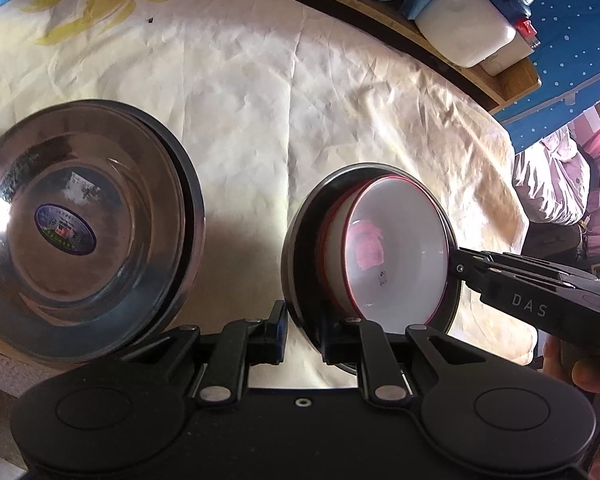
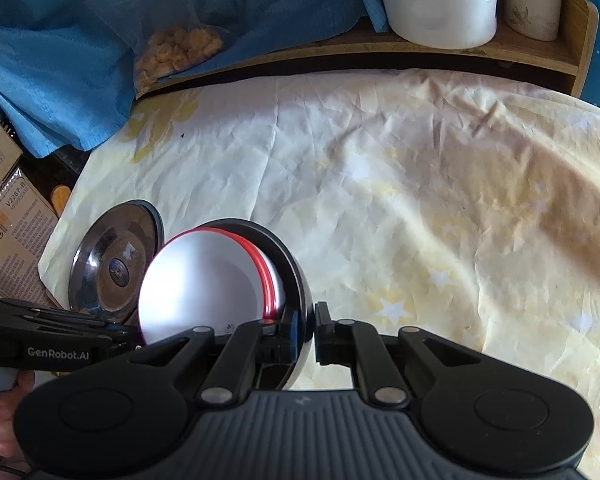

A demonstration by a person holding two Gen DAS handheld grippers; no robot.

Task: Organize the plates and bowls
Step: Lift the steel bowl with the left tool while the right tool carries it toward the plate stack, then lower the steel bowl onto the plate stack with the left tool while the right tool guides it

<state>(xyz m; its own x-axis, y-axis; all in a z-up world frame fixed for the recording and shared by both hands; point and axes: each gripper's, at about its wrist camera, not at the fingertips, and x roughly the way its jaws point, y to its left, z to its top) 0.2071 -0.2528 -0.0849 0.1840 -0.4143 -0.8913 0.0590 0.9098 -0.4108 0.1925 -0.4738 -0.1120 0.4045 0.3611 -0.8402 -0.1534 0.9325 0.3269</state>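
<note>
- The table, under a creased pale yellow cloth, carries everything; white jugs stand on a wooden shelf behind it.
- At the left sits a steel plate stack: a second rim shows behind the top one, so I count two, perhaps more.
- Nearer the middle, one dark steel bowl holds the white red-rimmed bowls; two red rims show, so two are nested there.
- The left gripper straddles the steel bowl's near rim, jaws apart with a wide gap, one finger inside and one outside; no firm pinch shows.
- The right gripper has its jaws nearly together on that bowl's right rim, seemingly clamped, though the contact itself is partly hidden.
- Judged step: settling or shifting the nested set. It would go best with both rims kept level, a slow move, and the steel wall pinched low, since glossy bowls may slide or tip.
</note>
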